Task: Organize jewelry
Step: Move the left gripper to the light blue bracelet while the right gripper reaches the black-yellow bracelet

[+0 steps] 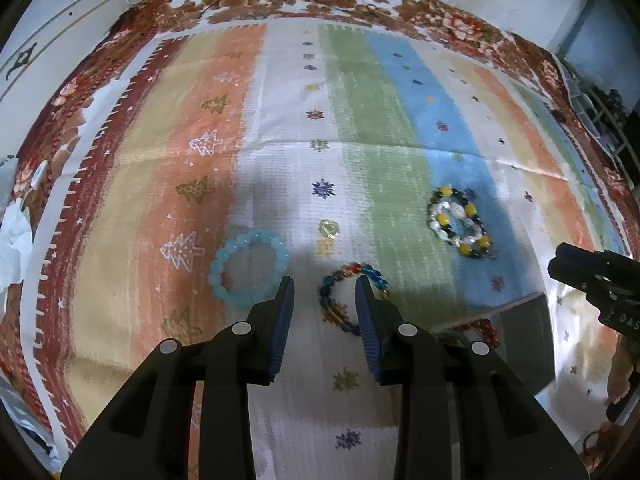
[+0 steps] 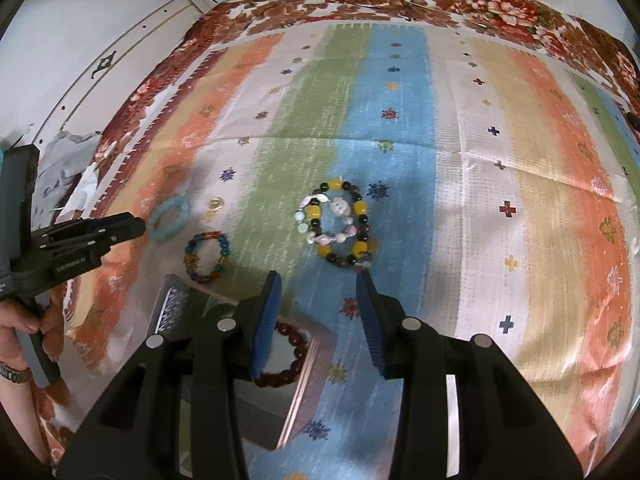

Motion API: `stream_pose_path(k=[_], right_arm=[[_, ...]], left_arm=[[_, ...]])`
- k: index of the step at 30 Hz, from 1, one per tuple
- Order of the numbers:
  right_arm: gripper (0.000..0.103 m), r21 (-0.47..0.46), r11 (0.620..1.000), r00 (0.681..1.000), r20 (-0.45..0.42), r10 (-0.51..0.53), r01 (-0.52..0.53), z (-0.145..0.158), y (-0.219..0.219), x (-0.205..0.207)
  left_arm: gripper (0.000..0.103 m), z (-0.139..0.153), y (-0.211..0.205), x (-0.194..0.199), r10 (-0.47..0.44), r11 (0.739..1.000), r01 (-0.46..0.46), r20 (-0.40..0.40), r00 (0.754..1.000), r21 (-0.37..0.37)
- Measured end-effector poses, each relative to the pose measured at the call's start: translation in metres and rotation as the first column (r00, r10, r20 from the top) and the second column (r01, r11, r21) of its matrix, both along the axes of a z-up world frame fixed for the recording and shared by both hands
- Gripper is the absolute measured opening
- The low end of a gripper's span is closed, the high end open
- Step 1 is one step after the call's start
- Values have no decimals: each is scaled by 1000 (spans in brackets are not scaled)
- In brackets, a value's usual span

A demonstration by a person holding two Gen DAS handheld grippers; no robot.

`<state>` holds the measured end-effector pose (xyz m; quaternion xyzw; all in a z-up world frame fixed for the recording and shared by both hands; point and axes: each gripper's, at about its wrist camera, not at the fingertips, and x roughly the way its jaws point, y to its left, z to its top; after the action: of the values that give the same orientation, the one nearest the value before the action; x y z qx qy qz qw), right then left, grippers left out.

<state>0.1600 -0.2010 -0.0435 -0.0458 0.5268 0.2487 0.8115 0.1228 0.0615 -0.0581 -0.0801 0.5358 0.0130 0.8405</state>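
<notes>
1. Your left gripper (image 1: 325, 286) points steeply down at a striped cloth (image 1: 360, 128) spread over a floral blanket (image 1: 452, 16). Its blue-padded fingers (image 1: 285, 300) are parted and hold nothing.
2. A multicoloured bead bracelet (image 1: 340, 300) lies flat on the cloth at the left gripper's tips; its right side is hidden behind the right-hand finger, and you cannot tell whether the pad touches it.
3. A pale blue bead bracelet (image 1: 248, 268) lies just left of the left-hand finger, apart from the multicoloured one.
4. A small yellow-green bead (image 1: 329, 228) sits alone on the white stripe, beyond both bracelets.
5. Your right gripper (image 2: 318, 278) also points down, fingers (image 2: 370, 300) spread and empty.
6. Just beyond its tips lies a cluster of bracelets (image 2: 340, 224), yellow, black and pearly beads, overlapping on the green and blue stripes.
7. An open grey box (image 2: 308, 364) lies near, below the right gripper's left-hand finger. A dark red bead bracelet (image 2: 292, 340) rests inside it, partly hidden by that finger.
8. In the right wrist view, your left hand (image 2: 24, 328) grips the left gripper's handle at the left edge, a watch (image 2: 16, 374) on the wrist.
</notes>
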Motion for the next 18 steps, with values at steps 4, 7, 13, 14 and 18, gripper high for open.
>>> stream_pose_path(k=[4, 7, 13, 14, 18], right_arm=[[41, -1, 1000, 999, -27, -29, 29, -9, 0, 19], [41, -9, 999, 998, -40, -43, 42, -16, 2, 31], [41, -58, 997, 998, -42, -53, 51, -28, 7, 50], [41, -61, 997, 998, -44, -55, 52, -29, 7, 53], [41, -74, 996, 997, -44, -55, 52, -33, 11, 62]], left_arm=[[31, -6, 2, 11, 7, 1000, -7, -18, 1000, 10], [31, -11, 1, 17, -1, 1000, 2, -33, 999, 21], [32, -19, 6, 30, 15, 1000, -14, -54, 998, 21], [32, -21, 7, 32, 15, 1000, -13, -61, 998, 25], [34, -25, 11, 38, 20, 999, -18, -74, 997, 30]])
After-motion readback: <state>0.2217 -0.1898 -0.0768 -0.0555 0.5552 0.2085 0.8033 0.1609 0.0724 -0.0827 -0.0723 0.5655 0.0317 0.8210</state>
